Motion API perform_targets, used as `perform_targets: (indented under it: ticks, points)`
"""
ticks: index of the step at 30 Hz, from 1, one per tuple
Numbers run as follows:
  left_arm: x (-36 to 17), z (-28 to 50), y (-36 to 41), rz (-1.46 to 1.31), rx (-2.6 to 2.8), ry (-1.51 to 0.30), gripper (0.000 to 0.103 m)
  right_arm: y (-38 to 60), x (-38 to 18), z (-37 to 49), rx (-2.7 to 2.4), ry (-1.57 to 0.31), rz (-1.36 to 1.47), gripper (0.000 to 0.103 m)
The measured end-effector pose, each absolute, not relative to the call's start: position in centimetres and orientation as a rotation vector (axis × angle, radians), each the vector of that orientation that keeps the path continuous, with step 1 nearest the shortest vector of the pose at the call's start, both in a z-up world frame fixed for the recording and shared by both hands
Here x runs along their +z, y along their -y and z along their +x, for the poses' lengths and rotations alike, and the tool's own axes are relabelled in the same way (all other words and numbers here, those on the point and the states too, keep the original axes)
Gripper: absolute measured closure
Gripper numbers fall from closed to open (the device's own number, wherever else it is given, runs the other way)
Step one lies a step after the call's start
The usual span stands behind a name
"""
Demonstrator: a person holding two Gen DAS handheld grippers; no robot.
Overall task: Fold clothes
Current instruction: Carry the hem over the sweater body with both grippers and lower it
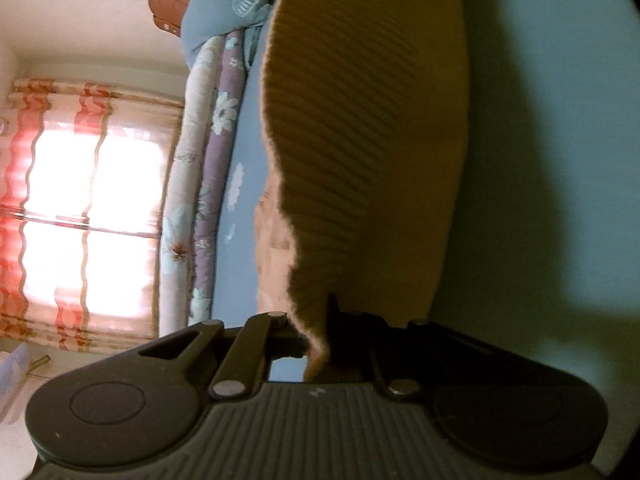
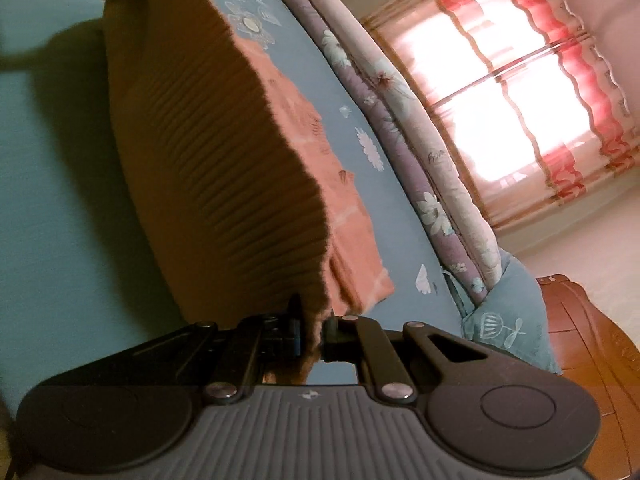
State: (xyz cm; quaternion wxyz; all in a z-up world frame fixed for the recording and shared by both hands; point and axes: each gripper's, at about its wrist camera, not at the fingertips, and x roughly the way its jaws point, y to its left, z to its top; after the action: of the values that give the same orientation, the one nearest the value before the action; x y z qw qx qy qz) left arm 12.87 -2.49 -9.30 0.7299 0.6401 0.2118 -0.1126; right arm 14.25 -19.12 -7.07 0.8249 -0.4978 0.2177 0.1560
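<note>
Ribbed knit garment point(image 1: 360, 128): tan, soft, limp, light; hem edge pinched in clenched left gripper point(image 1: 316, 344) and right gripper point(image 2: 314, 340), draping from fingers onto blue bed point(image 2: 52, 168). Best held by corners.

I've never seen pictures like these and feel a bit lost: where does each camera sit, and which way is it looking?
Left wrist: sits on the left gripper, looking along its fingers at the ribbed orange knit garment they pinch, with the blue bed sheet beyond; only the gripper's own frame shows.
Right wrist: sits on the right gripper, shut on the same garment's edge; the left gripper shows at its far corner.
Both share: the garment, a peach cloth under it, the bed, the curtained window.
</note>
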Motion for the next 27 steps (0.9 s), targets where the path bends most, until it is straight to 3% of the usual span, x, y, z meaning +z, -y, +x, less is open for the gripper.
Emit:
perform_targets:
  ticks: [27]
  points:
    - [-10.1,34.2,1.9,1.298,-0.075,-0.442,0.097,17.0,-8.9,35.1,0.115,-0.333,-1.074,0.093]
